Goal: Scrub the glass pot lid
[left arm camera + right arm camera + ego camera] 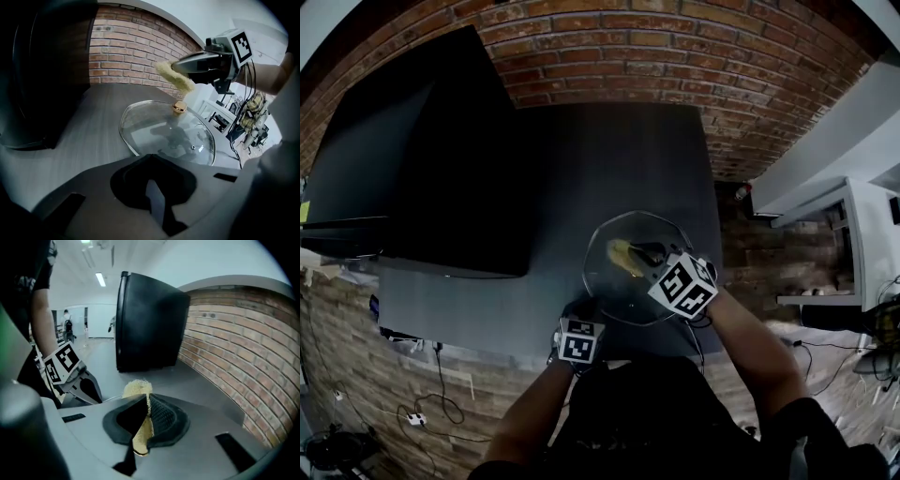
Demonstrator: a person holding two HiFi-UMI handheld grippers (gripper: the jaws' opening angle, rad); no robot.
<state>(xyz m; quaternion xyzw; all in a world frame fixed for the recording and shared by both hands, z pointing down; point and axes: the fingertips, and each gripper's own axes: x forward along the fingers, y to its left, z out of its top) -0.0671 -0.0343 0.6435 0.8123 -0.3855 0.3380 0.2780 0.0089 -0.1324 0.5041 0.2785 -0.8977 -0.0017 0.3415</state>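
Near and to the right on the dark surface [581, 169], a glass lid [623, 295] lying flat with its gold knob [179, 107] pointing up. As for the right hand-held gripper [642, 253]: closed tight on a yellow sponge [174, 77], raised just above the knob and, as far as can be judged, not touching the glass. As for the left hand-held gripper [150, 161]: closed with nothing between the jaws, tips just beside the near left rim of the lid. To scrub well, bring the sponge down until flat against the glass, then work in small circles from the knob outward to the rim, not skipping the narrow ring around the knob. Keep the pressure moderate: smooth glass on a smooth surface, likely to slide. Steady the near rim with the left hand-held gripper, so as not to push the lid toward the brick wall [675, 56] or the big black box [422, 159] at the far left. No brand, label or readable writing anywhere, only black-and-white square markers on the gripper cubes, without letters.
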